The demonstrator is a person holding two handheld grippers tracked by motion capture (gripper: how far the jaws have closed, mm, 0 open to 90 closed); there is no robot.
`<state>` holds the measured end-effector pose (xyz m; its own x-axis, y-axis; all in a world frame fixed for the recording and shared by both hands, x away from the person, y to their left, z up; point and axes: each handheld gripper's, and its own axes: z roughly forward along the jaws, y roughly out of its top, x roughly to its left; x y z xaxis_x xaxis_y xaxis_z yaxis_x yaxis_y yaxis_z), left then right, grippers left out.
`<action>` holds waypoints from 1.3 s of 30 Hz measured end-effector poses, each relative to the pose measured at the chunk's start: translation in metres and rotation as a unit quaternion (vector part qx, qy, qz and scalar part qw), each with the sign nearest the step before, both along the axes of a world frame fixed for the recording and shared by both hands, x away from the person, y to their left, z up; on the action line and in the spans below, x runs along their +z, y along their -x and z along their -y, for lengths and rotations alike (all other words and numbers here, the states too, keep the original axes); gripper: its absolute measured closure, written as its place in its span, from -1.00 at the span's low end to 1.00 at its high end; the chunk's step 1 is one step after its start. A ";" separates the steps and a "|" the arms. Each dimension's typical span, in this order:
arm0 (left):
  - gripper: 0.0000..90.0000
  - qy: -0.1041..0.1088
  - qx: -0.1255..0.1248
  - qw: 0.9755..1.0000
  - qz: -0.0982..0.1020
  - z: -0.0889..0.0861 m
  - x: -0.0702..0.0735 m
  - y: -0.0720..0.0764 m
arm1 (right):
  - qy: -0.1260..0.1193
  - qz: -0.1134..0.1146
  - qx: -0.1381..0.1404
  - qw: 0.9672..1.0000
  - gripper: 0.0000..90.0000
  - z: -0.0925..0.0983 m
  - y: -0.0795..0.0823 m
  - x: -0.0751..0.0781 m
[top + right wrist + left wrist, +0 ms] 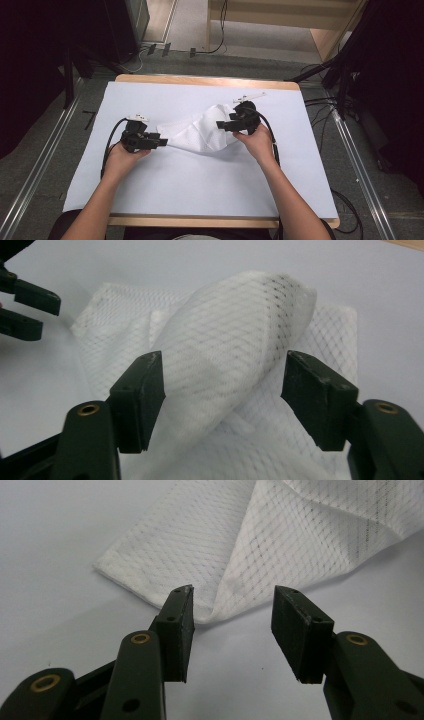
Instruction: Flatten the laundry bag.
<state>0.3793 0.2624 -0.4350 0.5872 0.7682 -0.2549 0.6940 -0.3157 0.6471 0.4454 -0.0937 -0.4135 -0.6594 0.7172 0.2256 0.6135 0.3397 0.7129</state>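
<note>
- Both grippers had let go: the left gripper (232,630) stood open just short of the white mesh cloth (200,134).
- Right gripper (222,400) gaped around a raised fold, pads apparently clear.
- Cloth lay mid-table (200,200), rumpled; flattening seemingly remained.

My right gripper (223,125) covers the cloth's (197,135) right end in the high view, and my left gripper (162,142) covers its left tip. In the left gripper view the cloth runs off the top and right edges. In the right gripper view its raised fold hides the layers behind, and the bottom edge cuts it off.
</note>
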 end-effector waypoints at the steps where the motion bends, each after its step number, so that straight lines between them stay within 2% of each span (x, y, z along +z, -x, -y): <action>1: 0.17 0.000 0.000 1.000 0.000 -0.001 0.000 0.000 | 0.000 -0.003 0.001 1.000 -0.33 -0.002 -0.003 -0.003; 3: 0.17 0.000 0.002 1.000 0.003 -0.002 0.000 0.001 | 0.006 -0.009 -0.004 1.000 -0.35 -0.003 -0.006 -0.006; 6: 0.17 -0.001 0.002 1.000 0.005 -0.004 0.000 0.002 | 0.026 -0.022 -0.001 0.999 -0.37 -0.008 -0.012 -0.018; 7: 0.17 0.000 0.004 1.000 0.005 -0.005 -0.001 0.002 | 0.030 -0.032 0.003 0.999 -0.30 -0.009 -0.014 -0.027; 8: 0.17 0.000 0.005 1.000 0.004 -0.005 -0.001 0.002 | 0.028 -0.039 0.003 0.999 -0.19 -0.009 -0.014 -0.030; 9: 0.17 -0.002 0.006 1.000 0.004 -0.006 -0.001 0.002 | 0.024 -0.049 0.002 0.999 -0.01 -0.007 -0.015 -0.032; 10: 0.17 -0.002 0.007 1.000 0.004 -0.006 -0.002 0.002 | 0.024 -0.049 0.002 0.999 -0.01 -0.007 -0.015 -0.032; 11: 0.17 -0.003 0.007 1.000 0.004 -0.007 -0.002 0.002 | 0.017 -0.058 0.006 0.998 0.18 -0.005 -0.015 -0.034; 12: 0.17 -0.005 0.007 1.000 0.004 -0.007 -0.002 0.002 | 0.008 -0.072 0.009 0.997 0.49 -0.003 -0.015 -0.036; 13: 0.17 -0.005 0.007 1.000 0.005 -0.007 -0.002 0.002 | 0.008 -0.072 0.009 0.997 0.49 -0.003 -0.015 -0.036; 14: 0.18 -0.006 0.006 1.000 0.005 -0.007 -0.002 0.002 | 0.009 -0.067 0.016 0.998 0.75 -0.004 -0.014 -0.036; 15: 0.18 -0.006 0.006 1.000 0.005 -0.007 -0.002 0.002 | 0.009 -0.067 0.016 0.998 0.75 -0.004 -0.014 -0.036; 17: 0.18 -0.005 0.008 1.000 0.006 -0.008 -0.002 0.002 | 0.014 -0.053 0.027 0.998 0.98 -0.007 -0.011 -0.033; 23: 0.18 -0.005 0.011 1.000 0.006 -0.010 -0.001 0.002 | 0.013 -0.042 0.038 0.998 1.00 -0.012 -0.007 -0.030; 27: 0.18 -0.006 0.010 1.000 0.007 -0.010 -0.002 0.002 | 0.015 -0.030 0.030 0.999 0.88 -0.012 -0.009 -0.025; 28: 0.18 -0.005 0.010 1.000 0.006 -0.010 -0.002 0.001 | 0.011 -0.024 0.024 0.999 0.73 -0.012 -0.015 -0.024; 29: 0.18 -0.005 0.010 1.000 0.006 -0.010 -0.002 0.001 | 0.011 -0.024 0.024 0.999 0.73 -0.012 -0.015 -0.024; 31: 0.18 -0.007 0.011 1.000 0.006 -0.010 -0.002 0.002 | 0.005 -0.042 0.020 0.999 0.45 -0.012 -0.025 -0.031; 35: 0.18 -0.006 0.016 1.000 0.008 -0.012 -0.001 0.002 | 0.010 -0.038 0.019 0.999 0.34 -0.017 -0.029 -0.039; 37: 0.18 -0.006 0.017 1.000 0.006 -0.014 -0.002 0.002 | 0.023 -0.035 0.019 0.999 0.27 -0.023 -0.031 -0.044; 39: 0.18 -0.007 0.018 1.000 0.007 -0.014 -0.003 0.002 | 0.025 -0.033 0.024 0.999 0.27 -0.025 -0.033 -0.047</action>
<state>0.3770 0.2768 -0.4376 0.5626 0.7924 -0.2357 0.6962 -0.3003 0.6521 0.4779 -0.0683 -0.4605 -0.6780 0.6969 0.2338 0.6407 0.4044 0.6526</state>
